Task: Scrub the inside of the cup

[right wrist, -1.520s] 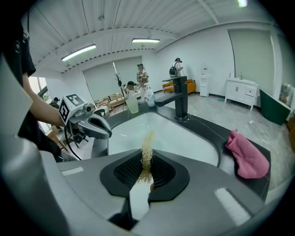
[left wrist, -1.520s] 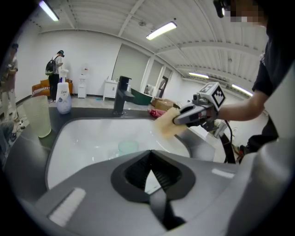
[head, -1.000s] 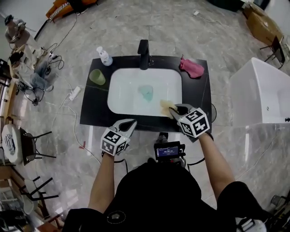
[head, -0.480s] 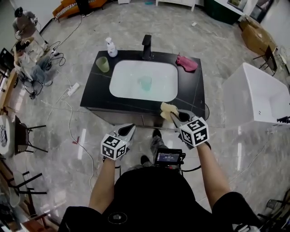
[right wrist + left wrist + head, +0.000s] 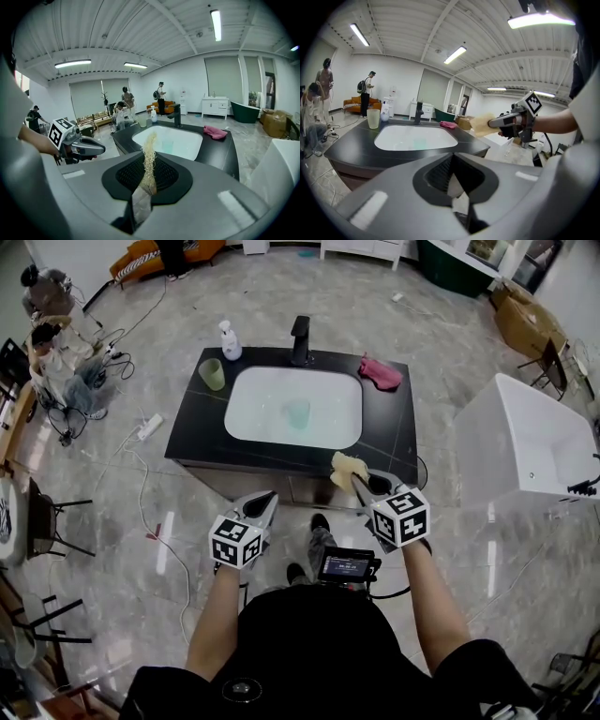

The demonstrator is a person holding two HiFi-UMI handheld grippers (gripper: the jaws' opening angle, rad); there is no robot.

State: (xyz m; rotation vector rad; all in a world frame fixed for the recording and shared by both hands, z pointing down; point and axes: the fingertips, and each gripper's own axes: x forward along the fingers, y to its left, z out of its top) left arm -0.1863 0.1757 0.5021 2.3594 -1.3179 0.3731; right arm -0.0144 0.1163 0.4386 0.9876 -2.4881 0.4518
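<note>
**Teal cup in basin; both grippers held back from counter**

The teal cup [image 5: 298,414] sat near the middle of the white sink basin [image 5: 258,418], on the line running forward from the black faucet [image 5: 300,338]. It was pale and translucent, close in tone to the basin. In the head view its outline was slightly longer along the faucet-to-front line than across it. It was too small to tell whether it stood or lay, or which way its mouth faced. The right gripper view showed it only as a faint teal patch [image 5: 169,146] in the basin.

The right gripper [image 5: 361,482] was clenched on a yellow scrub pad [image 5: 349,469]. The pad projected from the jaw tips toward the front edge of the black counter [image 5: 197,442]. In the right gripper view it was fibrous and edge-on [image 5: 149,152], with its long axis running away from the jaws toward the sink.

The left gripper [image 5: 265,502] was closed with nothing between its jaws. It was held in front of the counter, clear of it.

Both grippers were well apart from the teal cup.

On the counter's rear left corner a green cup [image 5: 212,374] stood upright, mouth up, near a white bottle [image 5: 228,338]. A pink cloth [image 5: 380,373] lay at the rear right.
</note>
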